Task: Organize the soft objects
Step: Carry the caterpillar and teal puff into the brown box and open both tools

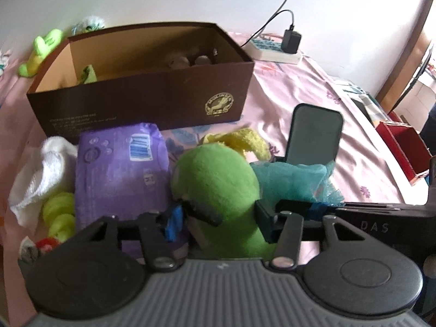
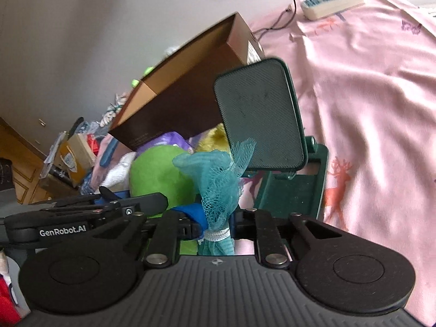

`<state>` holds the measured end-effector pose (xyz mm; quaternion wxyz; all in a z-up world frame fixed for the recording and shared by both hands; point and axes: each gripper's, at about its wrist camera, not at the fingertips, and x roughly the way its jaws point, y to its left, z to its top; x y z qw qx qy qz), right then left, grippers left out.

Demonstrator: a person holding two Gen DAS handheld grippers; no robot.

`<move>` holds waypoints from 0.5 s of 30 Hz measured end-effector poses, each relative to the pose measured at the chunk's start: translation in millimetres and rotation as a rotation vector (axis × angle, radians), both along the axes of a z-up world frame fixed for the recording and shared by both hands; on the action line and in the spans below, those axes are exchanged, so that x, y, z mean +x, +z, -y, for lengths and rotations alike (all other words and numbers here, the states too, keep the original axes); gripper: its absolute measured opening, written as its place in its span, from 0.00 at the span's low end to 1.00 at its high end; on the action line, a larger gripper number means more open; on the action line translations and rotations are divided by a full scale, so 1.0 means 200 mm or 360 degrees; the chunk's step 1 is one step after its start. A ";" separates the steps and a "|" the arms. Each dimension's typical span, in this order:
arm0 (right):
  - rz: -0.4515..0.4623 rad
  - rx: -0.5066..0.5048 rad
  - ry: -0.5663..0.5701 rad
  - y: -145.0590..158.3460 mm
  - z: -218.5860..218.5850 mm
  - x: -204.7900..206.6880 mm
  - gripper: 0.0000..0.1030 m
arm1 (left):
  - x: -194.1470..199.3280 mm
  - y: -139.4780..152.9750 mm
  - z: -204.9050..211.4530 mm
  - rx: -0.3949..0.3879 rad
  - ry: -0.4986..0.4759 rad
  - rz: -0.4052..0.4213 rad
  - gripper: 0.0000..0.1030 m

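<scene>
Left claw [image 1: 218, 215] clamped around the green plush [image 1: 215, 174], fingers pressed into its sides low on the body. Looks light and squashy, so a grip around the middle probably holds fine. Sits on the pink bed [image 1: 354, 136] just in front of the brown box [image 1: 141, 98], which is open on top with a few soft bits already inside. Purple pack [image 1: 122, 171] right beside the plush on the left, white towel [image 1: 41, 171] past that, yellow cloth [image 1: 245, 139] behind, teal mesh pouf [image 1: 294, 179] touching on the right. Dark phone stand [image 1: 313, 139] sticks up close by and could catch a lift toward the box.

Right wrist view: right claw [image 2: 215, 226] pinched tight on the teal mesh pouf [image 2: 218, 179], down near its white tie. Airy and floppy stuff, likely to snag, so the tied neck seems the sane spot to hold. Green plush [image 2: 160, 174] just left of it, phone stand [image 2: 261, 114] looming right behind, power strip [image 2: 332, 0] well away on the bed.
</scene>
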<state>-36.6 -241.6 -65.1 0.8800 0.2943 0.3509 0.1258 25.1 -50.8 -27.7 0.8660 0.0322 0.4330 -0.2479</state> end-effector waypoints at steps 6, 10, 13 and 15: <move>0.0079 -0.0010 0.0017 0.10 0.05 -0.10 0.00 | -0.10 0.11 -0.05 -0.0072 -0.0076 0.0054 0.52; 0.0146 0.0005 0.0007 0.17 0.08 -0.16 0.00 | -0.14 0.18 -0.09 -0.0121 -0.0105 0.0104 0.52; 0.0236 0.0025 -0.0010 0.26 0.11 -0.16 0.00 | -0.14 0.25 -0.12 -0.0193 -0.0129 0.0144 0.52; 0.0314 0.0016 -0.0015 0.34 0.11 -0.13 0.00 | -0.13 0.31 -0.12 -0.0225 -0.0143 0.0192 0.52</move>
